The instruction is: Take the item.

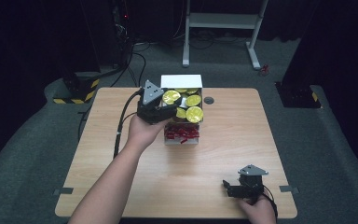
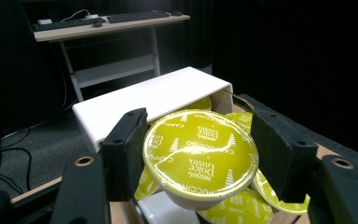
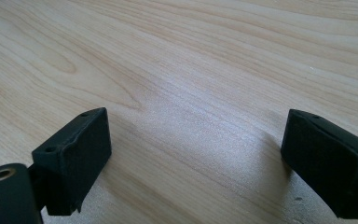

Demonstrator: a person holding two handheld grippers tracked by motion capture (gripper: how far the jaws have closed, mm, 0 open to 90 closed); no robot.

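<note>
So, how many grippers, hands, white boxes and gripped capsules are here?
Grippers: 2 (left gripper, right gripper)
Hands: 2 (left hand, right hand)
White box: 1
Gripped capsule: 1
Total: 6

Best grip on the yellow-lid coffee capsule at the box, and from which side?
Grip the capsule across its round rim, just under the flat foil lid, coming from above the white box. The lid faces up and neighbouring capsules crowd below, so opposite rim edges are the likely clear contact, as the left gripper has it.
</note>
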